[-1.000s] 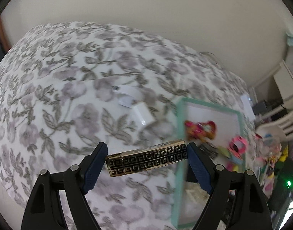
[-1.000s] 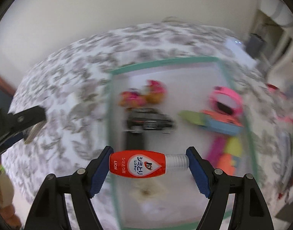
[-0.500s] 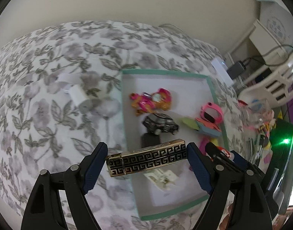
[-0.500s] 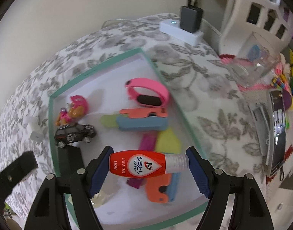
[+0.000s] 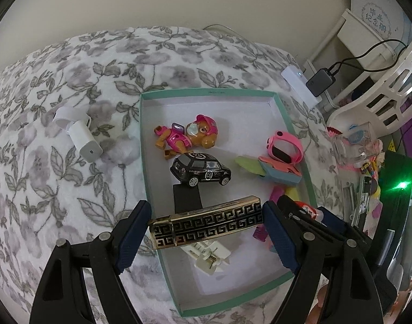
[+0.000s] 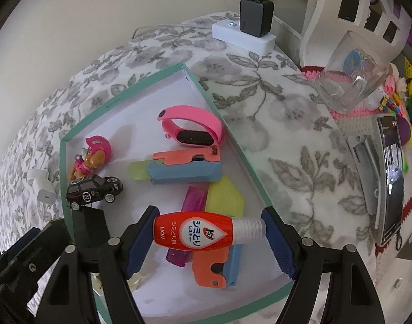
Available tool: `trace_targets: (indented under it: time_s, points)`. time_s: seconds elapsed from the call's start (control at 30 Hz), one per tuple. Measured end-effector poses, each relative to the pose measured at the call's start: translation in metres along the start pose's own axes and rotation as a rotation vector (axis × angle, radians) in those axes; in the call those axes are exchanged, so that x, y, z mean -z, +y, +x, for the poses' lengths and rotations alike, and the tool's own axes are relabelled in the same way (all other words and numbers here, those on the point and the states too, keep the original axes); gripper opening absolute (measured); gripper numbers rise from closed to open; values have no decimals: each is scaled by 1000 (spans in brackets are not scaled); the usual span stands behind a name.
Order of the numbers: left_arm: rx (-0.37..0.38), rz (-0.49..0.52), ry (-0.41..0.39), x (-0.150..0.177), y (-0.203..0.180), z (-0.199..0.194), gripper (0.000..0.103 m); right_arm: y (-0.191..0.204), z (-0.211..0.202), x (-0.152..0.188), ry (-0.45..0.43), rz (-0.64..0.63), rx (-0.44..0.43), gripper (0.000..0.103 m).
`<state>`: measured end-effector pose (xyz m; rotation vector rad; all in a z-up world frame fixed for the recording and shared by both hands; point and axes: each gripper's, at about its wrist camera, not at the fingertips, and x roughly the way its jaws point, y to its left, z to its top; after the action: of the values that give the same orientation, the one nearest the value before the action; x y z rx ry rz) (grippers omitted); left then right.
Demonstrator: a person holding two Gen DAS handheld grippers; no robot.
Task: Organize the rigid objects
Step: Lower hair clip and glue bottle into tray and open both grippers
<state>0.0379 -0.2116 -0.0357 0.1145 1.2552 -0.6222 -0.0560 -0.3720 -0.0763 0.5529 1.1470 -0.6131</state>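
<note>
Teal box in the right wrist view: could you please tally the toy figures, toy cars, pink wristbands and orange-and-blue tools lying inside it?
Toy figures: 1
Toy cars: 1
Pink wristbands: 1
Orange-and-blue tools: 2
Total: 5

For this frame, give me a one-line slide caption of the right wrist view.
Right claw holds a red bottle crosswise above the teal-rimmed toy tray.

I logged a gold-and-black patterned lighter (image 5: 206, 224) and a red stain-remover bottle (image 6: 206, 233), each crosswise above the teal-rimmed tray (image 5: 206, 92) of toys.
</note>
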Motion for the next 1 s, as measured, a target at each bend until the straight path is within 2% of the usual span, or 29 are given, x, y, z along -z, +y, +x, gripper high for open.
trace_targets:
  time_s: [0.6, 1.0]
  points:
    - [21, -14, 21, 1, -2, 7, 85, 2, 14, 4, 56, -11, -12, 80]
    - [-17, -63, 19, -2, 12, 4, 85, 3, 18, 2, 64, -9, -24, 83]
